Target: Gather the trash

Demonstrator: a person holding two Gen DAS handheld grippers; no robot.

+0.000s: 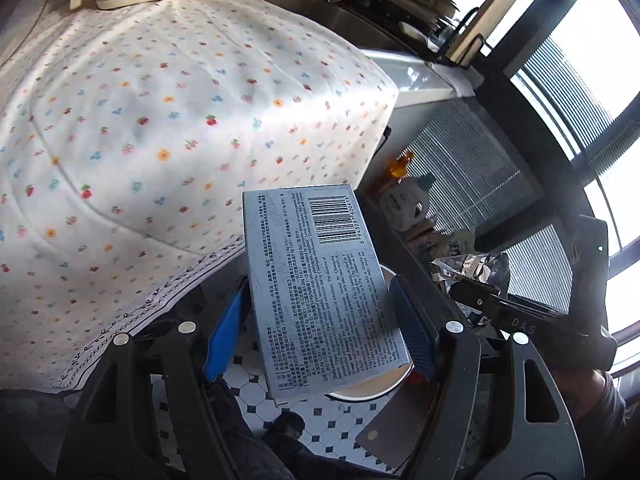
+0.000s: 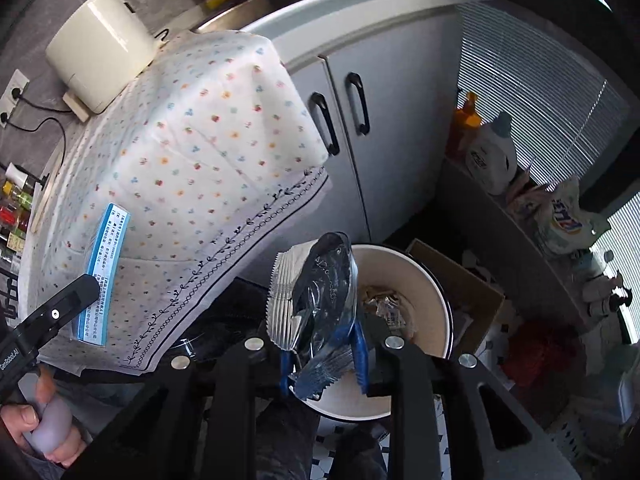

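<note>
My left gripper (image 1: 316, 294) is shut on a silver medicine box (image 1: 320, 280) with a barcode, held tilted between the blue pads (image 1: 222, 336) above the floor. The right wrist view shows the same box (image 2: 102, 272) by its blue edge, over the flowered cloth. My right gripper (image 2: 322, 346) holds a crumpled blue and silver foil wrapper (image 2: 320, 292) between its blue fingers (image 2: 360, 344). The wrapper hangs over the near rim of a round white bin (image 2: 430, 284), which has several scraps inside. In the left wrist view the bin (image 1: 360, 394) shows under the box.
A flowered cloth (image 2: 192, 152) covers a tall unit on the left, with a cream appliance (image 2: 100, 48) on top. Grey cabinet doors (image 2: 384, 128) stand behind the bin. A cardboard box (image 2: 468, 280) sits beside it, with detergent bottles (image 2: 492, 156) on the right ledge. A person's leg (image 1: 248, 440) is below.
</note>
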